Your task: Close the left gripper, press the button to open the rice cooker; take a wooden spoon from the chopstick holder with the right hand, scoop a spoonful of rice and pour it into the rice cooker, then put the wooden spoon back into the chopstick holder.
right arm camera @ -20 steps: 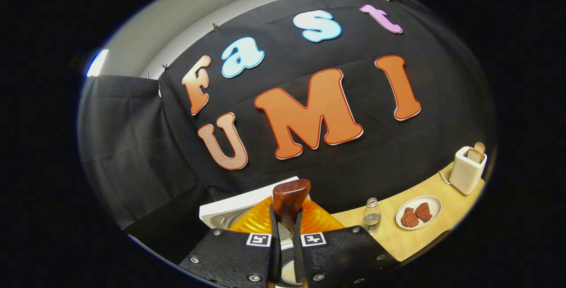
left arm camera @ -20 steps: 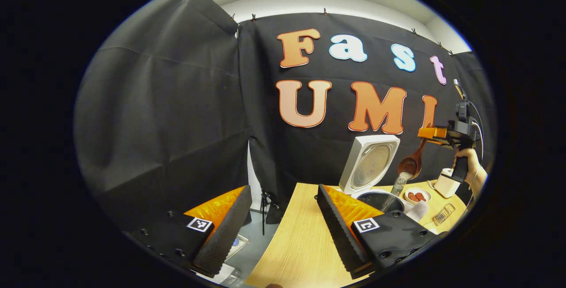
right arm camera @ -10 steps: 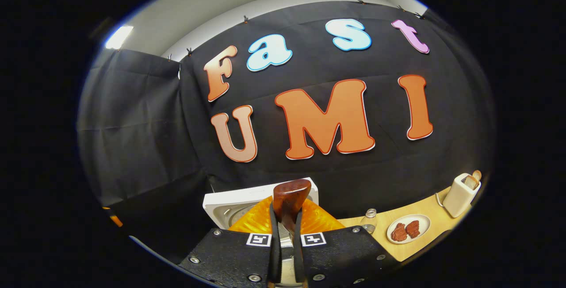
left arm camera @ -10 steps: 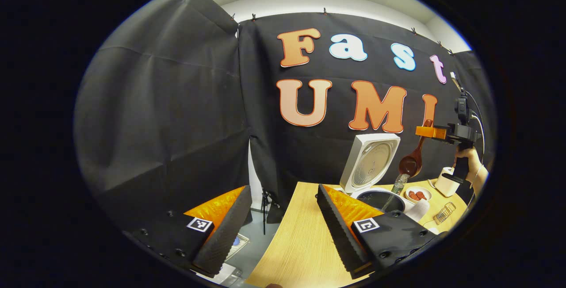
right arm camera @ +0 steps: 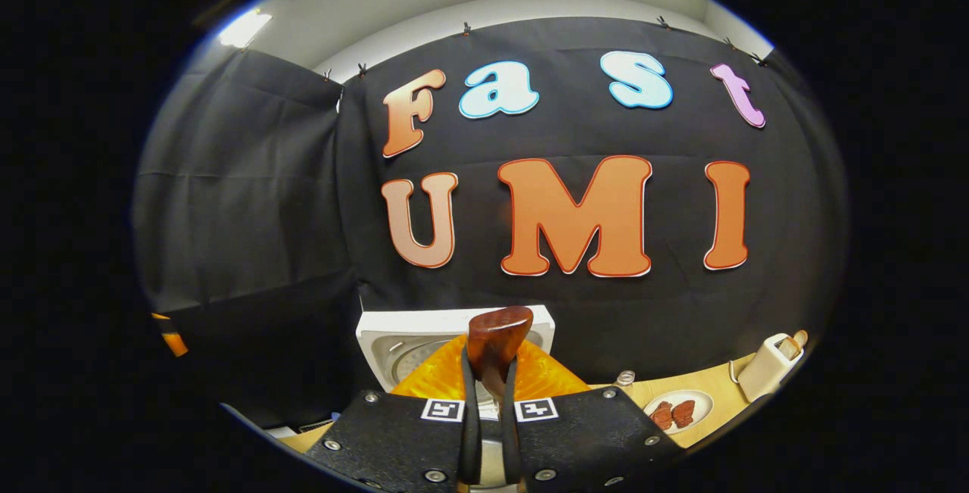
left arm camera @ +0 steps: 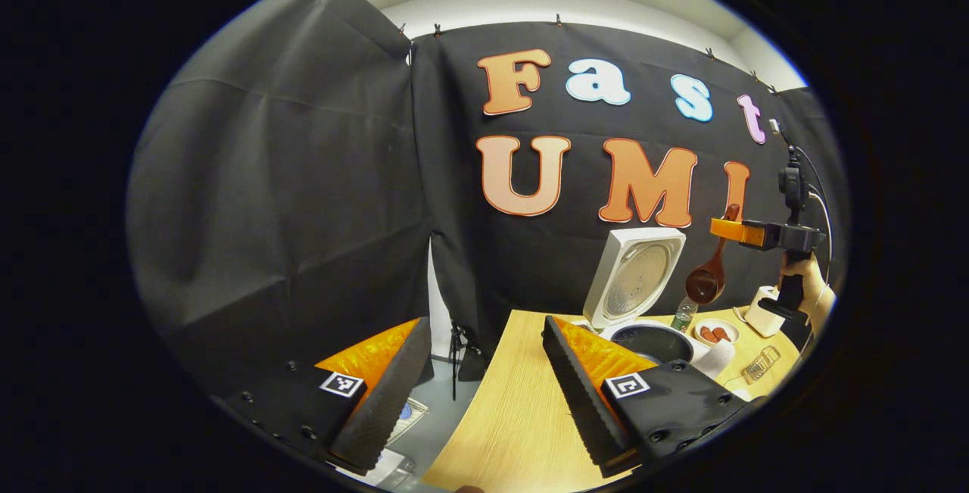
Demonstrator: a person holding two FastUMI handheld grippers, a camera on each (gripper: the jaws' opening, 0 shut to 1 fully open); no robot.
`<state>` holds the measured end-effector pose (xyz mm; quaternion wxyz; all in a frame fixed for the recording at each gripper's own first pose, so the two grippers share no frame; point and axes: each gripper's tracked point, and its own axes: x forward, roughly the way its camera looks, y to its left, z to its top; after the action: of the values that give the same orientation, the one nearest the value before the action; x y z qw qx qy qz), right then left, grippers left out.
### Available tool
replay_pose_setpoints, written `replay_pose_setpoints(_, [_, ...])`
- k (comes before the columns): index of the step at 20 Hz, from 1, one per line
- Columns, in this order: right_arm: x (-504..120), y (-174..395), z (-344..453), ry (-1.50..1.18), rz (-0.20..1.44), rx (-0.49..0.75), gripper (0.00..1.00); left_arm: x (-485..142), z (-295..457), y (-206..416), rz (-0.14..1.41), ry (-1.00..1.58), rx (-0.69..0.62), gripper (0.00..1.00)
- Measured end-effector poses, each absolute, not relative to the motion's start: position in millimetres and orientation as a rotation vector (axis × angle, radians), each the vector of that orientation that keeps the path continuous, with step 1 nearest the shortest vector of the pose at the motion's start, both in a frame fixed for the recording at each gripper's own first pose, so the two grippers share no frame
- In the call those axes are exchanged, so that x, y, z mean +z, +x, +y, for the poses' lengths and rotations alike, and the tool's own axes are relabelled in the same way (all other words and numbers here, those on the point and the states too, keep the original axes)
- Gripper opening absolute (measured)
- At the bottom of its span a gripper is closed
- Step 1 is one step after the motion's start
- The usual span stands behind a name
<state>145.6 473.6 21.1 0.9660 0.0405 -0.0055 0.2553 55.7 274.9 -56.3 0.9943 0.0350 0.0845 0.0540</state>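
In the left gripper view, the left gripper (left arm camera: 481,372) hangs over the near edge of the wooden tabletop (left arm camera: 515,410) with its two fingers (left arm camera: 579,394) wide apart, nothing between them. Farther off stands one rice cooker (left arm camera: 651,338), its lid (left arm camera: 632,277) raised upright and the dark inner pot exposed. Above the pot, the right gripper (left arm camera: 738,229), held by a hand (left arm camera: 804,285), carries one wooden spoon (left arm camera: 708,273) hanging bowl down, clear of the cooker. Past the cooker sit one bottle (left arm camera: 683,314), one plate (left arm camera: 715,332) with two reddish pieces, one toaster (left arm camera: 763,311) and a wire rack (left arm camera: 759,363).

In the right gripper view, the right gripper's two fingers (right arm camera: 468,417) are clamped on the spoon's handle end, which sticks up between them. Behind them rises the open lid (right arm camera: 454,334). To the right lie the bottle (right arm camera: 625,379), the plate (right arm camera: 679,411) and the toaster (right arm camera: 768,366) with a slice poking out.
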Motion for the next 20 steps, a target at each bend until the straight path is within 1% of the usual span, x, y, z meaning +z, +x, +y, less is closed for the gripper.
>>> replay_pose_setpoints(5, [17.7,144.6,457.5,0.188,0.028,0.498,0.10,-53.6,277.2,47.6,0.165,0.062,0.118,1.00])
replay_pose_setpoints(10, [26.6,140.6,417.1,0.286,0.030,0.454,0.10,-49.8,270.2,41.6,0.158,0.047,0.113,1.00])
replay_pose_setpoints(15, [35.5,131.0,356.5,0.351,0.016,0.391,0.10,-43.9,259.9,41.1,0.145,0.054,0.105,1.00])
replay_pose_setpoints(16, [36.1,129.1,341.0,0.352,0.010,0.371,0.05,-42.6,256.6,41.7,0.142,0.052,0.101,1.00])
replay_pose_setpoints(17, [36.4,127.2,324.6,0.354,0.006,0.349,0.10,-40.6,253.3,42.6,0.138,0.051,0.095,1.00])
replay_pose_setpoints(20, [32.9,122.6,273.5,0.350,-0.003,0.271,0.10,-37.4,247.5,47.0,0.130,0.058,0.090,1.00])
